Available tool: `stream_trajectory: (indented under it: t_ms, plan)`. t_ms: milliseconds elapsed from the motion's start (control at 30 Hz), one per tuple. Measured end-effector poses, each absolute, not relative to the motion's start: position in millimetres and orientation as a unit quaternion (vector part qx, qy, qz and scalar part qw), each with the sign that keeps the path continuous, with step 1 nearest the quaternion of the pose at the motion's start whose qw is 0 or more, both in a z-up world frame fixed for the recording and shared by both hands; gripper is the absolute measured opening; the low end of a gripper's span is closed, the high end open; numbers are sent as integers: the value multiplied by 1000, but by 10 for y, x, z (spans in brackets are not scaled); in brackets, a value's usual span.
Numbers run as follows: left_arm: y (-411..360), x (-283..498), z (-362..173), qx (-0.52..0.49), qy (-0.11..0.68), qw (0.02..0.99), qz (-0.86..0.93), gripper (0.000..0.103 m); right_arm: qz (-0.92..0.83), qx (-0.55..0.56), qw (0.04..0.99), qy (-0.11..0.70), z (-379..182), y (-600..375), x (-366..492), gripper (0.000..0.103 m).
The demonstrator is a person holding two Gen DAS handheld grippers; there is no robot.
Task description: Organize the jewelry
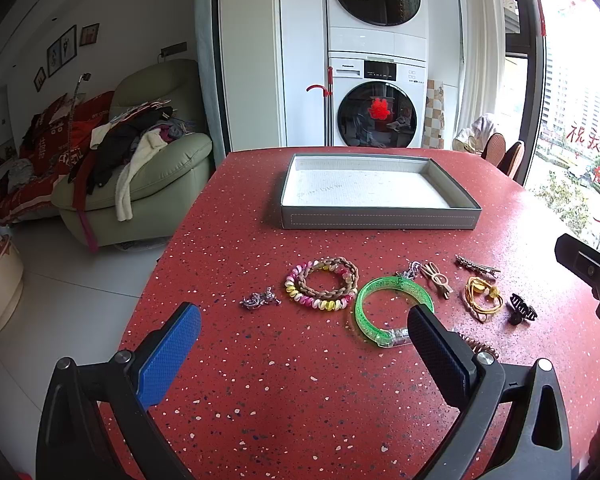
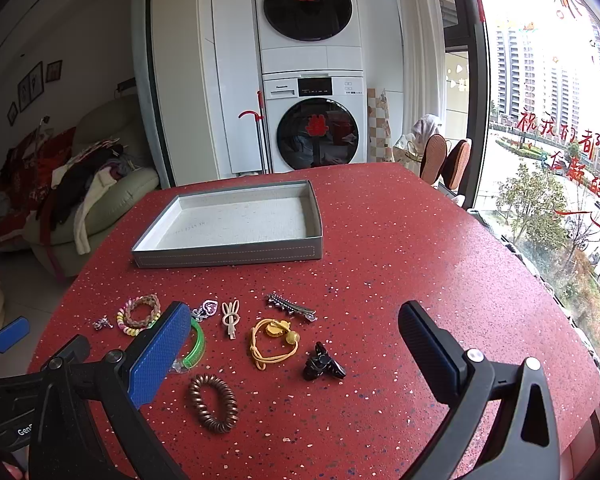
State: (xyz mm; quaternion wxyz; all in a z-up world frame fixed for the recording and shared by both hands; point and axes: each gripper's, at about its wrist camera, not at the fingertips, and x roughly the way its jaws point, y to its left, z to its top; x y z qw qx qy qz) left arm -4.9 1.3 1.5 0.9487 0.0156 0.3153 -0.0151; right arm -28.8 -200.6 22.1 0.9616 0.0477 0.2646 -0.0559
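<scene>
Red table (image 1: 300,380): one tray (image 1: 380,218), nine jewelry pieces (image 2: 274,344), both grippers' fingers (image 1: 172,344) spread, empty.

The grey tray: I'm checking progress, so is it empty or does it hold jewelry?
Empty. The grey tray shows only its bare white lining in both views.

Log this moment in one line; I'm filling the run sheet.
stage: start | left gripper: open | right gripper: open | tray: empty | jewelry: all on table
</scene>
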Motion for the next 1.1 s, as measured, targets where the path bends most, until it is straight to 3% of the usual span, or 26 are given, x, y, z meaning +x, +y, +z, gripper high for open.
stream_trajectory:
  t_ms: [1100]
  plan:
    - [362,-86,-13,-23,356,934,2,103,-58,84,950,294,124,-2373,-543,103]
